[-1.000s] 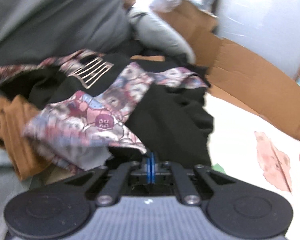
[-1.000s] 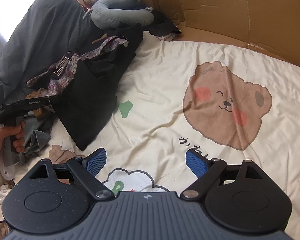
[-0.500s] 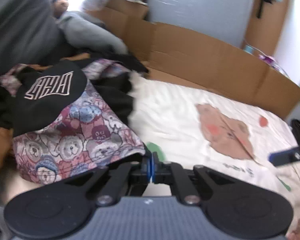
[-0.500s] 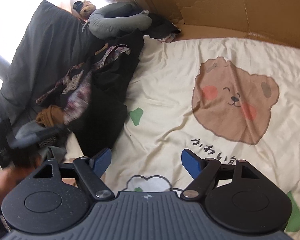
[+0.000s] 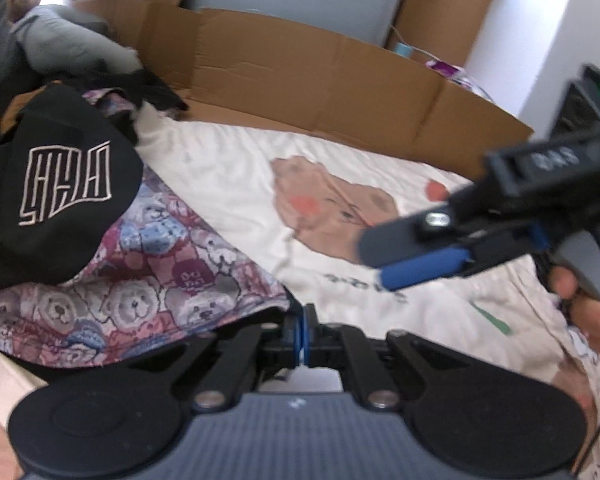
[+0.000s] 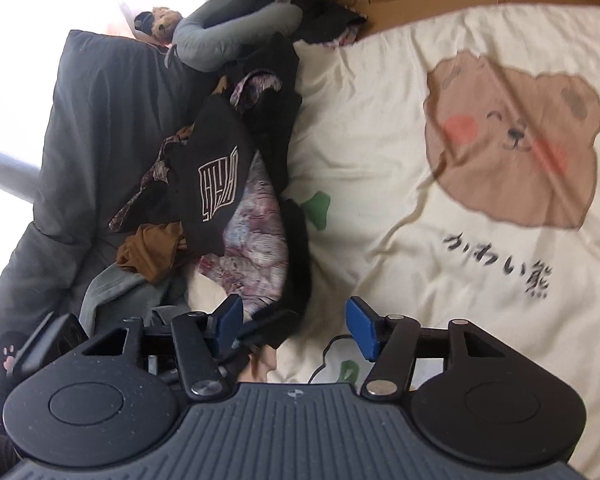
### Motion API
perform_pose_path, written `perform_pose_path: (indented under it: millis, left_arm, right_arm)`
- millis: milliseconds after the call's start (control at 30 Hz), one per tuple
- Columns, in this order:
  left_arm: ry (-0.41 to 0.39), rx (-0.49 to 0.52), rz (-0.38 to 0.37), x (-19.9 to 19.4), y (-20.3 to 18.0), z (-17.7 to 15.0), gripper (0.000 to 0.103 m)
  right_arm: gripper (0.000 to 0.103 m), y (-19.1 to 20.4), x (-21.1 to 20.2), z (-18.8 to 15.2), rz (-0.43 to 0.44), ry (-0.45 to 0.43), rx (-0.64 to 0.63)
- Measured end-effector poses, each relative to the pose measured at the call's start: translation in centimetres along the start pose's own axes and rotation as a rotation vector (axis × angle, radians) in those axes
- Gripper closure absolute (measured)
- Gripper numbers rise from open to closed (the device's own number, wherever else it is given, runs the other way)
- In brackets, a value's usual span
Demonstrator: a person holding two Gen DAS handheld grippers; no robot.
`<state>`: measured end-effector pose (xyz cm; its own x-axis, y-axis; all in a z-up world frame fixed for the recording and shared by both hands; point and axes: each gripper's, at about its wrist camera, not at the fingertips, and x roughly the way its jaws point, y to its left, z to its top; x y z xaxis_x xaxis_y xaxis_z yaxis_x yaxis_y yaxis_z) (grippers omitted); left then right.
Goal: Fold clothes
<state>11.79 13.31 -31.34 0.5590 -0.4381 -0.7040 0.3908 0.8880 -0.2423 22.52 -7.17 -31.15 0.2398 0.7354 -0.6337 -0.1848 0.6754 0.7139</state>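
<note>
My left gripper (image 5: 302,330) is shut on the edge of a bear-print garment (image 5: 140,280), pulling it off the clothes pile. A black top with a line logo (image 5: 56,188) lies over that garment. In the right wrist view the same bear-print garment (image 6: 252,236) and black logo top (image 6: 216,172) lie at the pile's near end. My right gripper (image 6: 296,324) is open and empty, just above the garment's lower edge and the left gripper. The right gripper also shows in the left wrist view (image 5: 420,256), hovering over the bed.
A cream bedsheet with a brown bear print (image 6: 512,144) covers the bed. A cardboard wall (image 5: 300,68) runs along the far side. A dark grey pillow (image 6: 96,132), a grey neck pillow (image 6: 236,32) and a brown garment (image 6: 152,252) lie at the left.
My left gripper has pulled the bear-print garment away from the pile toward the open sheet. My right gripper has moved left toward the pile and now hangs close over the left gripper.
</note>
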Motion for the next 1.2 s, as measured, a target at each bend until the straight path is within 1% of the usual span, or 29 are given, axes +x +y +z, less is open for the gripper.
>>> perform_pose_path:
  millis: [67, 133, 200, 300, 333, 400, 433, 500, 533, 767, 833, 900, 933, 967, 1033, 1100, 1200]
  left_arm:
    - [0.003, 0.011, -0.018, 0.0, -0.7, -0.2, 0.102]
    - [0.006, 0.023, -0.034, 0.1, -1.2, -0.4, 0.102]
    - [0.01, 0.039, -0.05, 0.1, -1.7, -0.6, 0.102]
    - [0.013, 0.077, -0.07, 0.1, -2.5, -0.8, 0.102]
    - [0.013, 0.091, -0.074, 0.1, -2.8, -0.9, 0.102]
    - [0.011, 0.114, -0.075, 0.1, -3.1, -1.1, 0.102]
    - [0.009, 0.123, -0.074, 0.1, -3.3, -1.2, 0.102]
    - [0.004, 0.16, -0.068, 0.1, -3.8, -1.4, 0.102]
    - [0.001, 0.179, -0.065, 0.0, -4.0, -1.4, 0.102]
    - [-0.01, 0.324, -0.055, 0.2, -5.4, -2.1, 0.102]
    - [-0.005, 0.327, -0.06, 0.3, -5.4, -2.1, 0.102]
    - [0.001, 0.328, -0.065, 0.4, -5.5, -2.1, 0.102]
    - [0.008, 0.317, -0.068, 0.5, -5.4, -2.1, 0.102]
    - [0.015, 0.305, -0.07, 0.6, -5.3, -2.2, 0.102]
    - [0.036, 0.257, -0.083, 0.6, -4.7, -2.1, 0.1]
    - [0.055, 0.216, -0.073, 0.7, -4.0, -2.0, 0.093]
    - [0.076, 0.162, -0.047, 0.8, -2.7, -1.9, 0.09]
  right_arm:
    - [0.049, -0.3, 0.6, -0.1, 0.005, 0.019, 0.023]
    - [0.049, -0.7, 1.1, -0.3, 0.008, 0.038, 0.057]
    - [0.054, -1.2, 1.6, -0.5, 0.015, 0.057, 0.095]
    - [0.057, -2.1, 2.1, -0.6, 0.031, 0.063, 0.167]
    - [0.057, -2.4, 2.2, -0.7, 0.034, 0.064, 0.19]
    - [0.063, -2.9, 2.5, -0.7, 0.041, 0.064, 0.234]
    - [0.064, -3.1, 2.6, -0.6, 0.034, 0.065, 0.25]
    - [0.071, -3.4, 2.8, -0.6, 0.017, 0.073, 0.274]
    - [0.072, -3.5, 2.9, -0.6, 0.007, 0.08, 0.282]
    - [0.073, -4.2, 3.8, -1.0, -0.007, 0.143, 0.342]
    - [0.076, -4.1, 3.9, -1.1, -0.019, 0.155, 0.337]
    - [0.088, -4.2, 4.0, -1.2, -0.029, 0.166, 0.331]
    - [0.093, -4.2, 3.9, -1.1, -0.037, 0.162, 0.32]
    - [0.101, -4.1, 3.8, -1.1, -0.045, 0.157, 0.309]
    - [0.102, -4.2, 3.5, -1.0, -0.052, 0.148, 0.298]
    - [0.102, -4.5, 3.2, -0.9, -0.047, 0.138, 0.302]
    - [0.103, -4.9, 2.4, -0.7, -0.053, 0.116, 0.3]
